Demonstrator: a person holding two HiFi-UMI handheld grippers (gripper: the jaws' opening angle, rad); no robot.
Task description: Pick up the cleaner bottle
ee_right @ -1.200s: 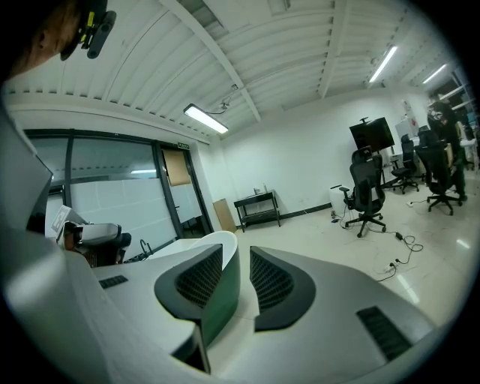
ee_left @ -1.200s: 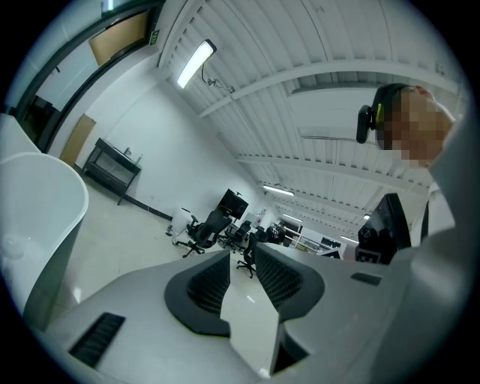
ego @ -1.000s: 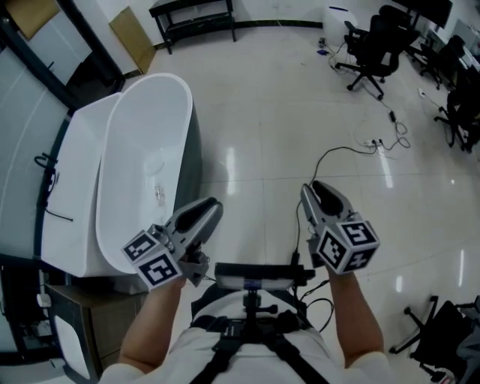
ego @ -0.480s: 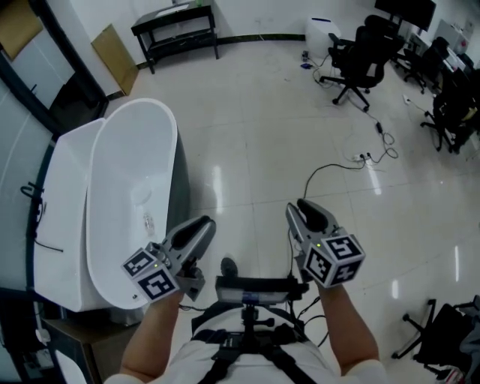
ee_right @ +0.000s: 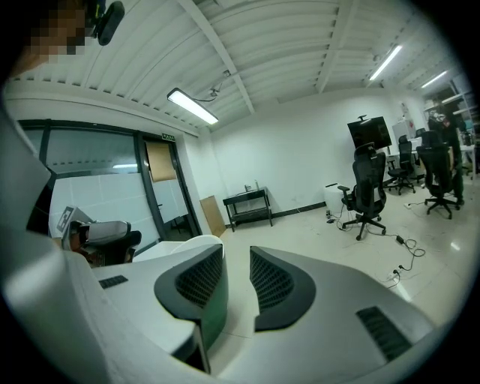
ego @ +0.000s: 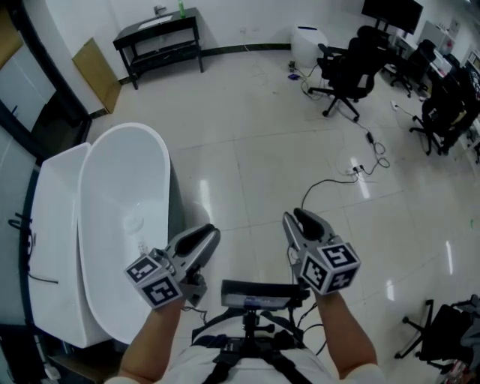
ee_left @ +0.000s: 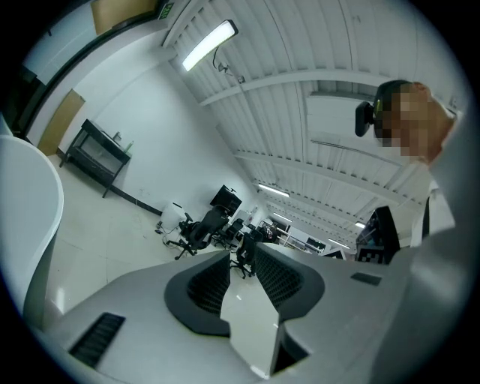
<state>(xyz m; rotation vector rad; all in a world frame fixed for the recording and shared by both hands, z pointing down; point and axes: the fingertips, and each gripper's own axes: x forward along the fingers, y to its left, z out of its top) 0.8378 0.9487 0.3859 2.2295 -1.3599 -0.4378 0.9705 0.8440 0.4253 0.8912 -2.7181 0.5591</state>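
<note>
At 11 o'clock, far off on the black bench (ego: 159, 31), stands a green item, probably the cleaner bottle (ego: 180, 10); left tongs (ego: 206, 235) and right tongs (ego: 298, 221) are slightly spread and empty, and the floor cable (ego: 324, 181) at 1 o'clock could trip the approach.

We see a glossy, pale tiled floor (ego: 247, 165) carrying everything. On it stands a white bathtub (ego: 120, 225). Far beyond the bathtub's rounded end, by the wall, stands a low black table (ego: 157, 37). Its tabletop holds a small green bottle (ego: 180, 9), too small to read. A brown board (ego: 95, 64) leans on the wall just beyond the bathtub. Well to the bathtub's right a black cable (ego: 330, 187) snakes across the tiles to a power strip (ego: 358, 169). Farther that way stand black office chairs (ego: 343, 75) and a white boxy unit (ego: 306, 39).
</note>
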